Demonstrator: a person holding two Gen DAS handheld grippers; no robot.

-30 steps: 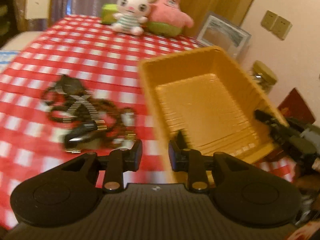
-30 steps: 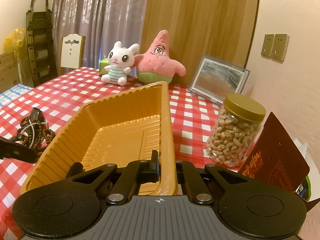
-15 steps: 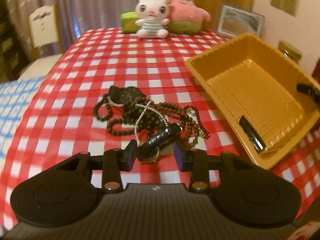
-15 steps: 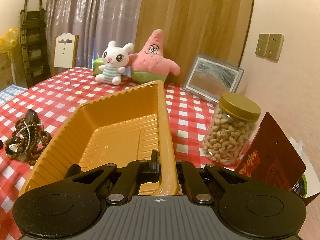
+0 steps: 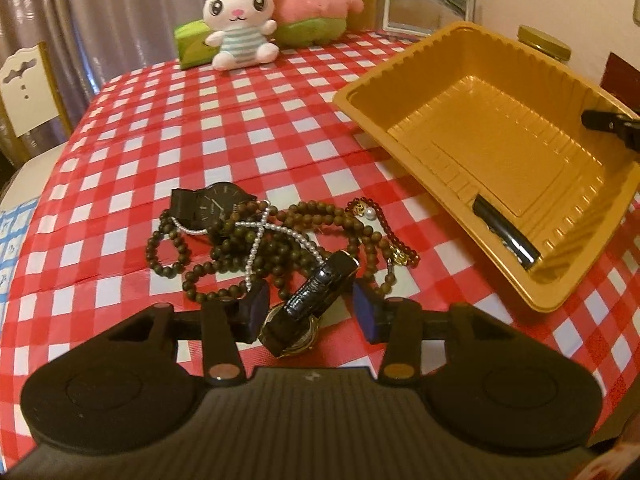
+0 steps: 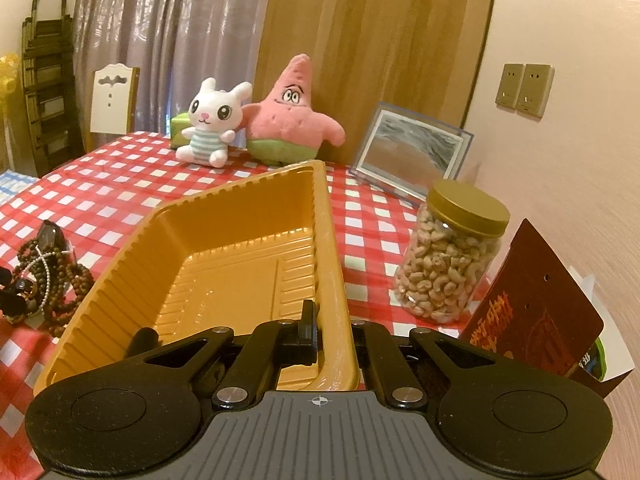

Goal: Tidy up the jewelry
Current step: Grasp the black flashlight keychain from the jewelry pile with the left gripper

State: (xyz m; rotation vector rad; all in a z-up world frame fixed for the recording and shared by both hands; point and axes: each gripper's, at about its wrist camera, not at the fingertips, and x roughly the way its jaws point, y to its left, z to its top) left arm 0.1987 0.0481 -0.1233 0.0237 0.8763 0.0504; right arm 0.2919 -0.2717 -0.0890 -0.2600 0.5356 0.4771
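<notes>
A tangled heap of jewelry lies on the red-checked tablecloth: wooden bead strands [image 5: 280,240], a pearl strand [image 5: 256,236], a black watch [image 5: 212,206] and a red bead bracelet [image 5: 384,228]. At its near edge lies a gold-cased watch with a black strap [image 5: 316,288]. My left gripper [image 5: 310,310] straddles that strap; its jaws are closing, with gaps still at both pads. A slim black item [image 5: 504,236] lies in the orange tray [image 5: 400,92]. My right gripper [image 6: 332,332] is shut on the tray's near rim [image 6: 328,216].
A white bunny plush [image 6: 212,124] and a pink star plush [image 6: 292,116] sit at the table's far side. A picture frame [image 6: 412,156], a jar of cashews [image 6: 452,252] and a dark red packet [image 6: 532,300] stand right of the tray. A chair [image 6: 112,100] is behind the table.
My left gripper swung from beside the tray to the jewelry heap and dropped over the gold watch. A slim black item now lies in the tray. The right gripper stayed on the rim.
</notes>
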